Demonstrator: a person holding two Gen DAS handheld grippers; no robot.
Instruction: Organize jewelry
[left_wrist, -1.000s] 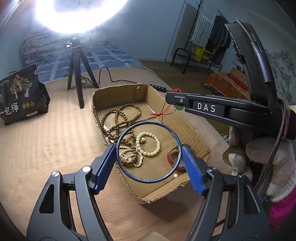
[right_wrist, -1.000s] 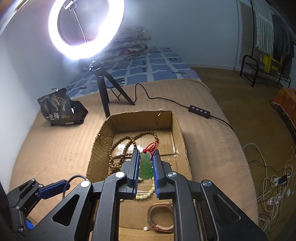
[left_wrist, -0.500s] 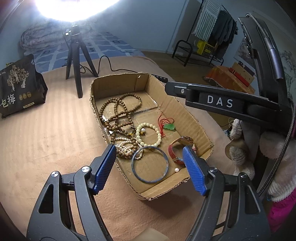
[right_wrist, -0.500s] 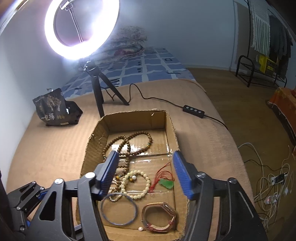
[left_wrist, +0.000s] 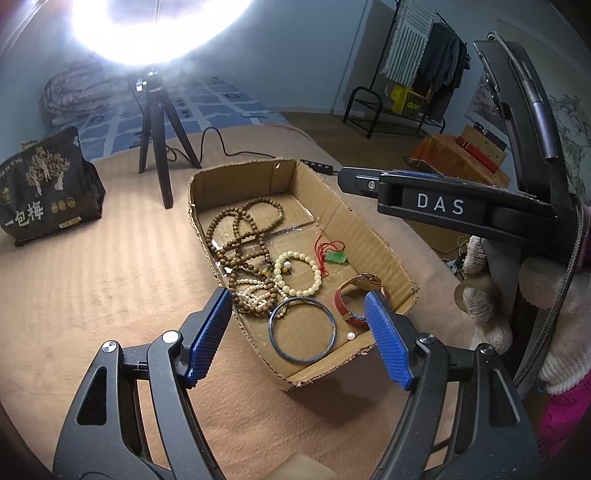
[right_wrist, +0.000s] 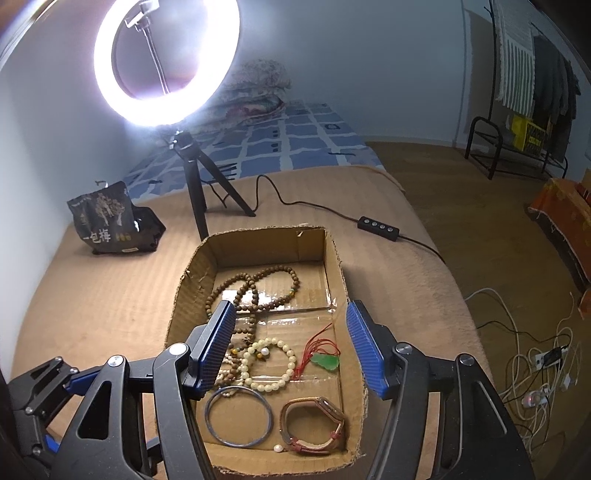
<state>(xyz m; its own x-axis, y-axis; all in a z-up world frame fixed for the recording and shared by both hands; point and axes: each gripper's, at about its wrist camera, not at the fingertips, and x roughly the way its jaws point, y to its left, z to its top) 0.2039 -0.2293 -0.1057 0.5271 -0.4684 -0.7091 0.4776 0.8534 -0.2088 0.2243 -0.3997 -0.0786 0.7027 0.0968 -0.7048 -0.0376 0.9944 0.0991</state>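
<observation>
Sitting on the tan ribbed bedcover (right_wrist: 92, 295), the open cardboard box (right_wrist: 334, 258) holds all the jewelry, and both grippers hang over its near end with jaws spread wide and empty. Toward the box's far wall lies the long brown wooden bead strand (right_wrist: 258, 288), looped and trailing to the box's middle. Nearer than it rests the cream bead bracelet (right_wrist: 273, 365), and beside that, toward the box's right wall, the green pendant (right_wrist: 325, 362) on its red cord. At the box's near wall the blue bangle (right_wrist: 239, 417) lies flat beside the red-strapped watch (right_wrist: 314, 424), a loose pearl (right_wrist: 277, 448) between them. The left gripper (left_wrist: 301, 336) frames the bangle; the right gripper (right_wrist: 291, 349) frames the bracelet and pendant.
</observation>
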